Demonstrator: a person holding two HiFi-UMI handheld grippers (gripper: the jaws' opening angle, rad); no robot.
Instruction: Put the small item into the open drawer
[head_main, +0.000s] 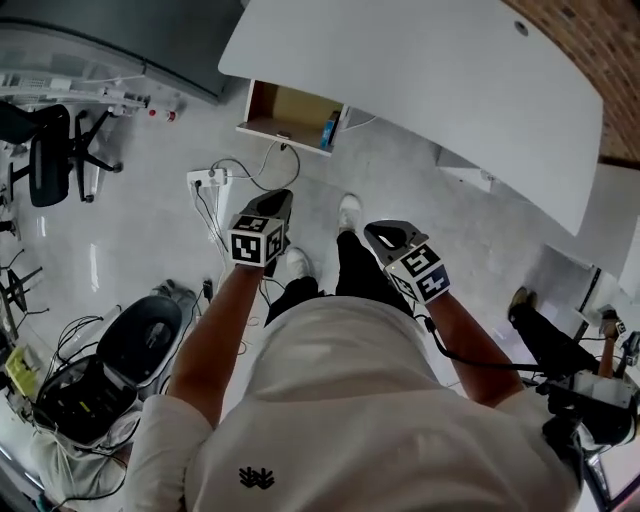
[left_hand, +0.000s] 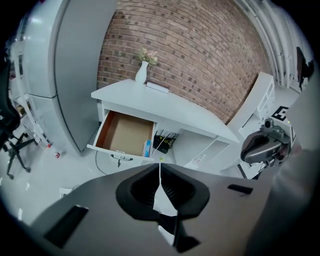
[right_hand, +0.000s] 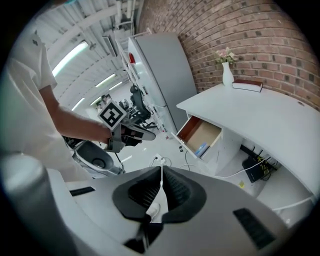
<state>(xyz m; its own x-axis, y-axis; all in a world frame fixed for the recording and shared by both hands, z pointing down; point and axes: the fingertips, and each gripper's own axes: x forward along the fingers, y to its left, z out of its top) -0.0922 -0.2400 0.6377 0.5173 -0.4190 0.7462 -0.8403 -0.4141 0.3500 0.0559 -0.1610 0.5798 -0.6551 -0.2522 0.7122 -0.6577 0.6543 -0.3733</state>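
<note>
A wooden drawer (head_main: 285, 112) stands pulled out under the white desk (head_main: 430, 80); it also shows in the left gripper view (left_hand: 125, 134) and the right gripper view (right_hand: 202, 135). A small blue item (head_main: 329, 130) lies at the drawer's right end (left_hand: 147, 148) (right_hand: 202, 149). My left gripper (head_main: 279, 199) hangs over the floor in front of the drawer, its jaws shut with nothing between them (left_hand: 160, 166). My right gripper (head_main: 381, 233) is beside it, to the right, also shut and empty (right_hand: 161, 168). Both are well short of the drawer.
A power strip (head_main: 205, 178) and loose cables lie on the floor left of the drawer. A black office chair (head_main: 50, 150) stands far left. A vase (left_hand: 141, 73) and a book (right_hand: 247, 85) sit on the desk. A black router (left_hand: 164, 142) is under it.
</note>
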